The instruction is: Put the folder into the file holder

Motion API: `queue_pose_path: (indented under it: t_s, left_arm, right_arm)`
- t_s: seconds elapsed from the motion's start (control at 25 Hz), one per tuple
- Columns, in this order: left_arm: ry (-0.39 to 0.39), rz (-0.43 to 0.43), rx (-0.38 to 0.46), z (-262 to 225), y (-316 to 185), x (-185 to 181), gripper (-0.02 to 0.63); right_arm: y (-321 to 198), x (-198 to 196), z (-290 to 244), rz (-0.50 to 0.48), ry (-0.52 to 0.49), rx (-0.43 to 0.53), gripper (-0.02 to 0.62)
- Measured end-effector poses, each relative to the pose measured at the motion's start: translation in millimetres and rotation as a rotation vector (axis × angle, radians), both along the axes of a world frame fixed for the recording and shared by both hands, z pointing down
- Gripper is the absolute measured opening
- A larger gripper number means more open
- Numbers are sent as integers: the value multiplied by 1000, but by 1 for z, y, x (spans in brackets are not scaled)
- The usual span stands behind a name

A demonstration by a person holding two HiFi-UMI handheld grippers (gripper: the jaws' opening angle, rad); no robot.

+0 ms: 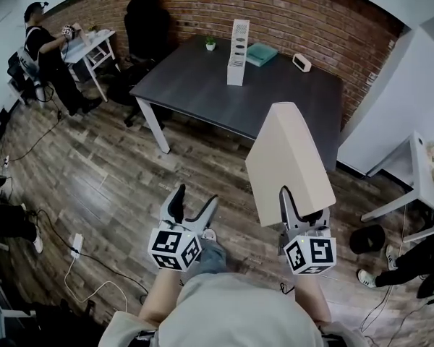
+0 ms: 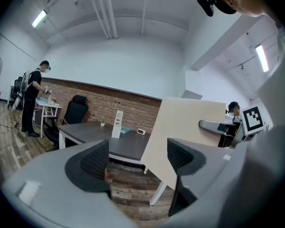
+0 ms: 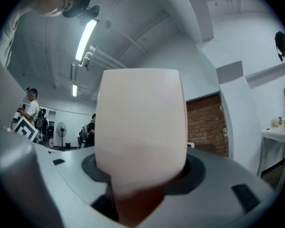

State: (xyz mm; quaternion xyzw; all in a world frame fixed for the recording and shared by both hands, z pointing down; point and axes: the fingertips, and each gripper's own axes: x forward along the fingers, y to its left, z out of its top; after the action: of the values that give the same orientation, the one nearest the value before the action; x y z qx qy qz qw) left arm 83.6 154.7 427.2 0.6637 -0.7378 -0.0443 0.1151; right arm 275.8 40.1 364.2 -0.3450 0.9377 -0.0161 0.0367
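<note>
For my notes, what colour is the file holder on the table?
The file holder is white; head view shows it best.

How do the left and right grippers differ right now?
On the left gripper the jaws stand apart, empty; on the right gripper they are shut on the folder. The left gripper is clear of the folder; the right gripper holds it on end. Both hang over the floor, short of the table.

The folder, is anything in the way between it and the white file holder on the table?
Nothing visible is. The folder is held in the right gripper above the floor, and only bare floor and the near part of the dark table lie before the file holder. The teal book and small plant sit beside it.
</note>
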Motion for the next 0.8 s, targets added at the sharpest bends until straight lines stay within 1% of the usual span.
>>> queue_pose_path:
  t_s: [0.16, 0.32, 0.56, 0.8]
  left_arm:
    - [1, 16, 2, -9, -31, -40, 396]
    - [-21, 9, 5, -18, -63, -86, 397]
    - [-22, 9, 17, -23, -105, -153, 397]
    - [-34, 19, 15, -19, -145, -211, 397]
  right_arm:
    - [-30, -45, -12, -3, 8, 14, 272]
    - [-62, -92, -22, -6, 8, 25, 272]
    - [-111, -158, -33, 3, -8, 40, 272]
    - [-153, -210, -38, 37, -18, 63, 272]
